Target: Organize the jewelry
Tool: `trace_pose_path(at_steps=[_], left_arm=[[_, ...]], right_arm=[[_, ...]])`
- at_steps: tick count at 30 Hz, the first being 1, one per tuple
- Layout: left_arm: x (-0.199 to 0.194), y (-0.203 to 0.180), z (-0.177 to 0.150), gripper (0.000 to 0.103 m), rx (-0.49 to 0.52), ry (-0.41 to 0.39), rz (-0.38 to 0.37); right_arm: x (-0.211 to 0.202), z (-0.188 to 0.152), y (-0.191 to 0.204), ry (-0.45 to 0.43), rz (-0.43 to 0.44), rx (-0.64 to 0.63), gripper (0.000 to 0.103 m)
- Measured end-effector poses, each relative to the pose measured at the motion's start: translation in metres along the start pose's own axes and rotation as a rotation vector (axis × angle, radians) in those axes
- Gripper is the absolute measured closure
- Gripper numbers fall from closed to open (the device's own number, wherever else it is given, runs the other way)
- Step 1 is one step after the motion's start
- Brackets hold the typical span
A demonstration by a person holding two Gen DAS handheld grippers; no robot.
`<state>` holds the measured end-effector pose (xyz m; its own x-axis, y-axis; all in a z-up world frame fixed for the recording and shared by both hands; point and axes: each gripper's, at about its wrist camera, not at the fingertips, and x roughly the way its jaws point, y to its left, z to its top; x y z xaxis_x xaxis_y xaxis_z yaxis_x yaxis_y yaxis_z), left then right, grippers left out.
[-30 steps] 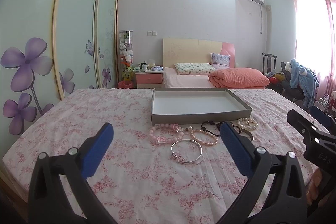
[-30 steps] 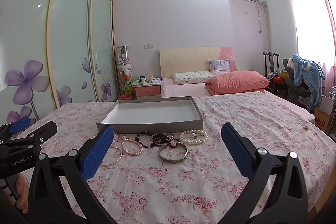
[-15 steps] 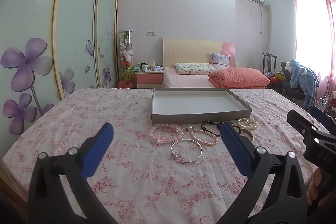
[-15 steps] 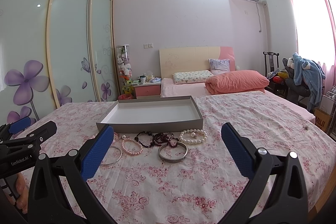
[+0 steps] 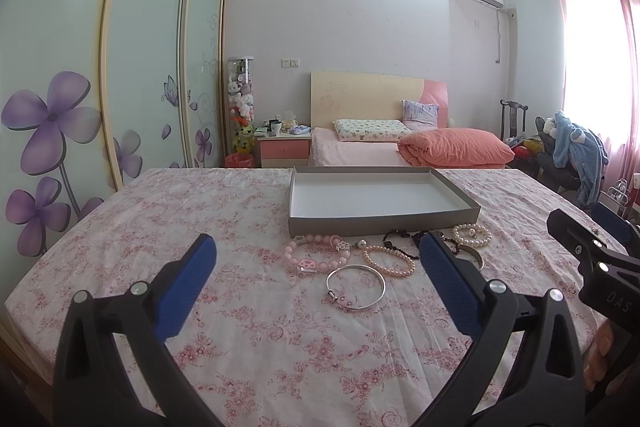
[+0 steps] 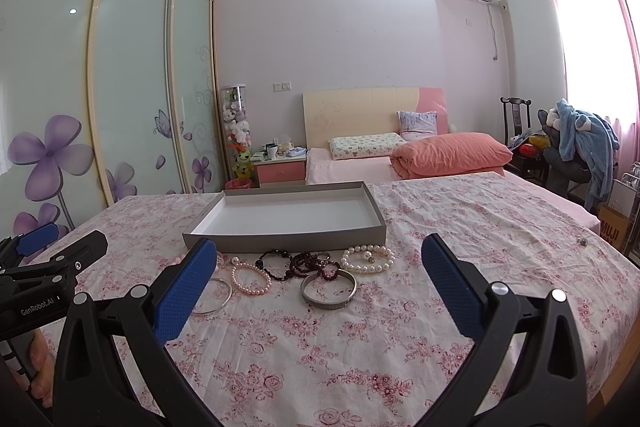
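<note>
Hovering with left gripper (image 5: 316, 251) and right gripper (image 6: 320, 251) both spread wide and empty, bracelets (image 6: 312, 273) all on floral cloth (image 6: 460, 247) just before bare grey tray (image 6: 288, 239), sorting not yet begun.

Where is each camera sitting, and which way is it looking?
Left wrist: sits on the left gripper, looking forward over the floral bedsheet at the thin silver bangle; its own blue-padded fingers show, wide open, with the right gripper at the right edge.
Right wrist: sits on the right gripper, looking at the wide silver bangle; its open fingers show, with the left gripper at the left edge.
Both share: the shallow grey cardboard tray and the white pearl bracelet.
</note>
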<state>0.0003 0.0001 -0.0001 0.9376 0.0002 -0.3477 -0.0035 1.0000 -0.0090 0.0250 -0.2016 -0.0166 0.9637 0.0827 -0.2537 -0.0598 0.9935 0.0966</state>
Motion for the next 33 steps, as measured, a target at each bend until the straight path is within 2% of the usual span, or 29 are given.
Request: trace_pose_path(at_steps=[33], left_arm=[[0.0056,0.0003,-0.0051,0.004,0.000,0.011,0.001]], right_arm=[[0.0034,-0.0024,-0.0026,0.015,0.001,0.002,0.002]])
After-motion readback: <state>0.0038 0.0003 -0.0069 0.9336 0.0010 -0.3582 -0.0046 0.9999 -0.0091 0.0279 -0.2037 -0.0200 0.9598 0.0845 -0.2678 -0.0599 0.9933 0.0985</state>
